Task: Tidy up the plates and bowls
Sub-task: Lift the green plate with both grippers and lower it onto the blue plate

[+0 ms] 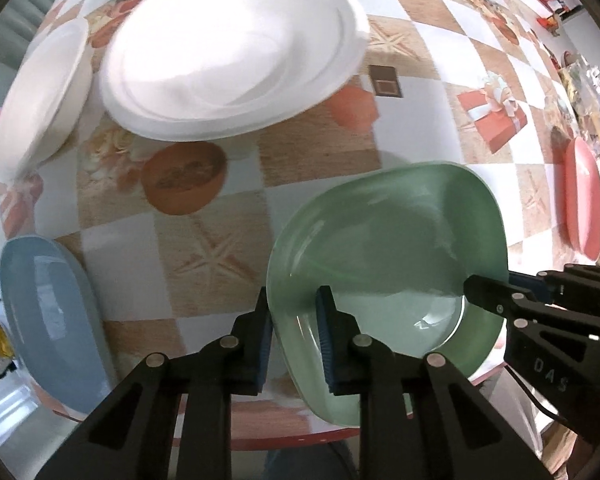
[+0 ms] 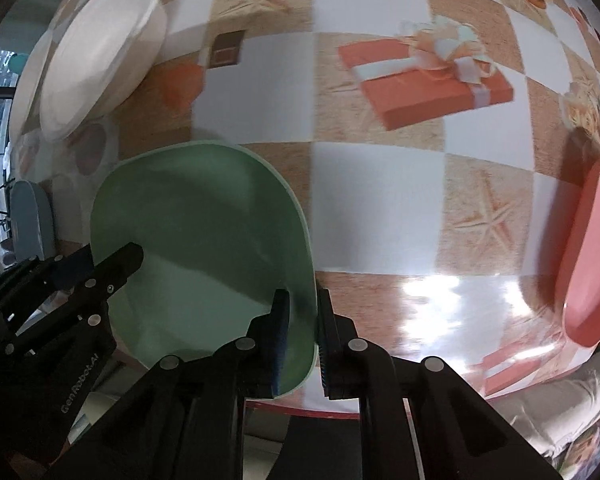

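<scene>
Left gripper (image 1: 294,320) and right gripper (image 2: 304,320) each clamp opposite rims of the green plate (image 1: 384,232), bare tablecloth (image 2: 380,216) beyond

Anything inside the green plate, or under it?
Inside the green plate nothing but glare. Left gripper and right gripper clamp opposite rims. Checkered tablecloth surrounds it; directly beneath is covered.

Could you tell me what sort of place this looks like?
Probably a home dining table: a printed checkered tablecloth and household dishes, such as the green plate, white plate and blue plate.
</scene>
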Motion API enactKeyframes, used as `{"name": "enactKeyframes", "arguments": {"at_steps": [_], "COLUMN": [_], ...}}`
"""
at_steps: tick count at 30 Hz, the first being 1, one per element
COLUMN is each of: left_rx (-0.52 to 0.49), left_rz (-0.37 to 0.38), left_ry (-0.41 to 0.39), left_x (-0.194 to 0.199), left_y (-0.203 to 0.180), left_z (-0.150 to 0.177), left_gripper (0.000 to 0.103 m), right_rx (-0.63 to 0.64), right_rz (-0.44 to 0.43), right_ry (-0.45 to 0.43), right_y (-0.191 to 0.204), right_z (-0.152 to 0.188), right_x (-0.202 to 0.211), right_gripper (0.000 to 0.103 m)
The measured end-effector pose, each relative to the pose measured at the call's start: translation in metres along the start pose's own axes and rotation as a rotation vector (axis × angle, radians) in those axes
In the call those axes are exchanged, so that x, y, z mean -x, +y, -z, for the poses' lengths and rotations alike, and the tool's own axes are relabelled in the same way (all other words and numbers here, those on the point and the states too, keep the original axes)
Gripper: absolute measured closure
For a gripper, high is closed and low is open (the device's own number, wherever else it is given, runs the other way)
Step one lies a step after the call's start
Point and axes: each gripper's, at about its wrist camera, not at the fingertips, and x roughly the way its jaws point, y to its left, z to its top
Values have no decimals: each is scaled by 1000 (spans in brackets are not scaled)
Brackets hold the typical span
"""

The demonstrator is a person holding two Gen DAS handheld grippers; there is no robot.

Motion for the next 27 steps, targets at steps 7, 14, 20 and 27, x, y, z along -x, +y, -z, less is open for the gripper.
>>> {"name": "enactKeyframes", "arguments": {"at_steps": [7, 14, 20, 27], "left_rx": [42, 43, 35, 26], "left_rz": [-54, -83, -80, -78], "left_ry": [-2, -16, -21, -25], "left_x": [-4, -2, -3, -1], "left_y": [35, 42, 30, 43], "left_z": [0, 2, 5, 17], "left_gripper": [80, 80, 80, 80], "right_rx": [28, 30, 24, 17], "right_rz": [-49, -31, -15, -10], "right_ry": [35, 39, 45, 55], "right_y": [29, 37, 46, 65], "right_z": [13, 16, 11, -3], "right_x": [-15, -20, -27, -20], "right_gripper": [88, 88, 88, 88]}}
